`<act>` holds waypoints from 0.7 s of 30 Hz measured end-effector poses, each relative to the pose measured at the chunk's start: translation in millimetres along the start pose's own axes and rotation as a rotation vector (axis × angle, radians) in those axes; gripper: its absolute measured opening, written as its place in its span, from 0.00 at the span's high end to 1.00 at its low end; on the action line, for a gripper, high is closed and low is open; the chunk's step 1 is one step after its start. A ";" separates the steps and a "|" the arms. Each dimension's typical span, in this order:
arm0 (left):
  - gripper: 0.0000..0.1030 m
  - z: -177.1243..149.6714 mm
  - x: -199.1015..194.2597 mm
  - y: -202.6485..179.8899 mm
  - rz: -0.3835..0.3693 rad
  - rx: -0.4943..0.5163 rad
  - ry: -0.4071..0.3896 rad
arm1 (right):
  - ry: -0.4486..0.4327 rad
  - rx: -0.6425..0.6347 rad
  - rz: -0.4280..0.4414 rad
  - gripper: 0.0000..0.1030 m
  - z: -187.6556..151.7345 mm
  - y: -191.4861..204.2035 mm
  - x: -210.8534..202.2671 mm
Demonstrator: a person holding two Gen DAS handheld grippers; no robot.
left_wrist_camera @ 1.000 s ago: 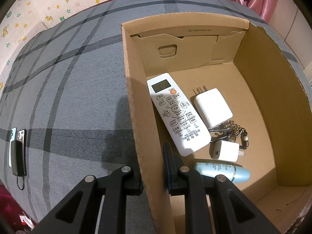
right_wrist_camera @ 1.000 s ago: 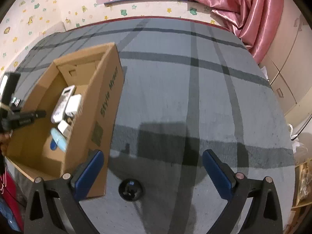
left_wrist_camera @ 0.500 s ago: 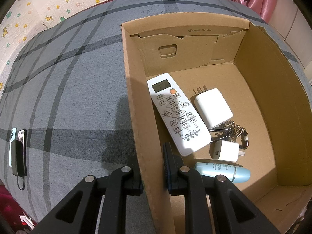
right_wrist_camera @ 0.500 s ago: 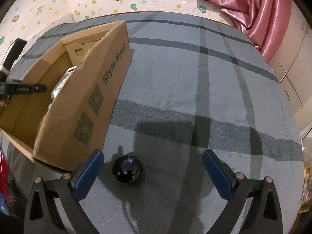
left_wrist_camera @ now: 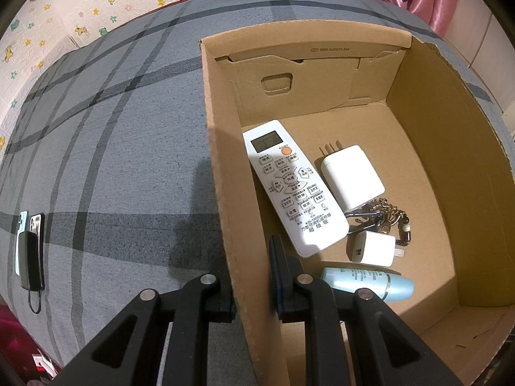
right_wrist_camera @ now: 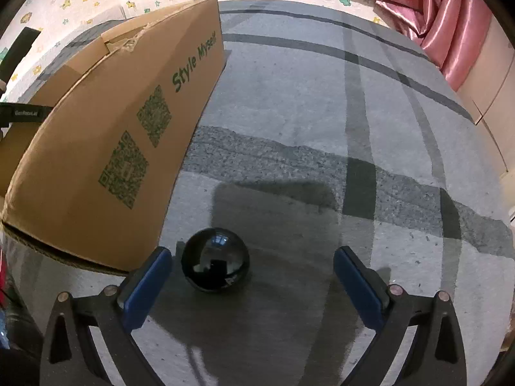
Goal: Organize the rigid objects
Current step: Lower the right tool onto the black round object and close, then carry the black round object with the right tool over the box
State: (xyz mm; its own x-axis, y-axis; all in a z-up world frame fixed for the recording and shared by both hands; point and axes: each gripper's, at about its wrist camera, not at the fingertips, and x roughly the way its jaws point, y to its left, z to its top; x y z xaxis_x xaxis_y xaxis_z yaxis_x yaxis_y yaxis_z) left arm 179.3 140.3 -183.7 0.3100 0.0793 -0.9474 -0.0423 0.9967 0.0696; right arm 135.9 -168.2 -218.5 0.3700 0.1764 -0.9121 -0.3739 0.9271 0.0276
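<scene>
Glossy black ball sitting on grey plaid fabric, just beside corrugated cardboard box (green print and QR codes on its wall). Right gripper hovering low, blue pads spread wide, ball lying between them nearer left pad, untouched. Left gripper clamping box side wall, one finger outside, one inside. Inside box: white remote, two white chargers, beaded keychain, pale blue tube.

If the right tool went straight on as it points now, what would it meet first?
Probably the black ball, lying just ahead between the open right tool fingers, nearer the left one; behind it, only grey bedspread.
</scene>
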 end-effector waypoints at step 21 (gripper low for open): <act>0.83 2.1 -1.0 -1.0 0.003 0.001 0.006 | -0.039 0.049 0.046 0.61 17.9 -7.5 -16.5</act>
State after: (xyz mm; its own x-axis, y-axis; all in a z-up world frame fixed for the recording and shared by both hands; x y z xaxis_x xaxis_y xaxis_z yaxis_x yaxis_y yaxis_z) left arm 181.0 139.2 -182.1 0.3042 0.0820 -0.9491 -0.0424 0.9965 0.0725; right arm 147.9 -172.1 -196.3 0.3866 0.2313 -0.8928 -0.3493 0.9326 0.0904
